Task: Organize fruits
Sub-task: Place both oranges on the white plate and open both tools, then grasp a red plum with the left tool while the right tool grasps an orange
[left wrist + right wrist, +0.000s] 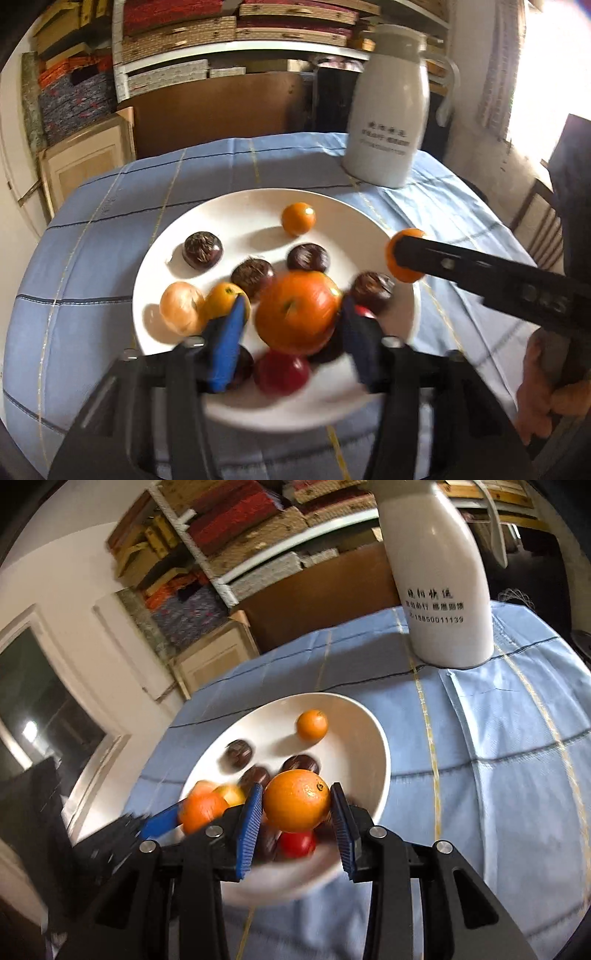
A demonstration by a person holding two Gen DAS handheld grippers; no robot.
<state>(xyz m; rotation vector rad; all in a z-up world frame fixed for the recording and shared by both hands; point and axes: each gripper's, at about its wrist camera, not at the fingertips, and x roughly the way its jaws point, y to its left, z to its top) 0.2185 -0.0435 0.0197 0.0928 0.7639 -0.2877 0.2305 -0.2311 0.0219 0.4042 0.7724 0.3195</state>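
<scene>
My left gripper (293, 304) has its blue pads apart, w/ a big round orange fruit (297, 314) between them. Blur is heavy, but the pads seem not to press on it. My right gripper (296, 788) is clamped on a smaller round orange citrus (297, 799), near the right rim of the white round ceramic plate (177, 236). A glossy red fruit (282, 371) lies nearest on the plate. Farther in are dark brown round fruits (203, 249), then a small orange tangerine (298, 218). The plate sits on a blue checked tablecloth (110, 221). A tall white plastic jug (388, 110) stands at the far edge.
</scene>
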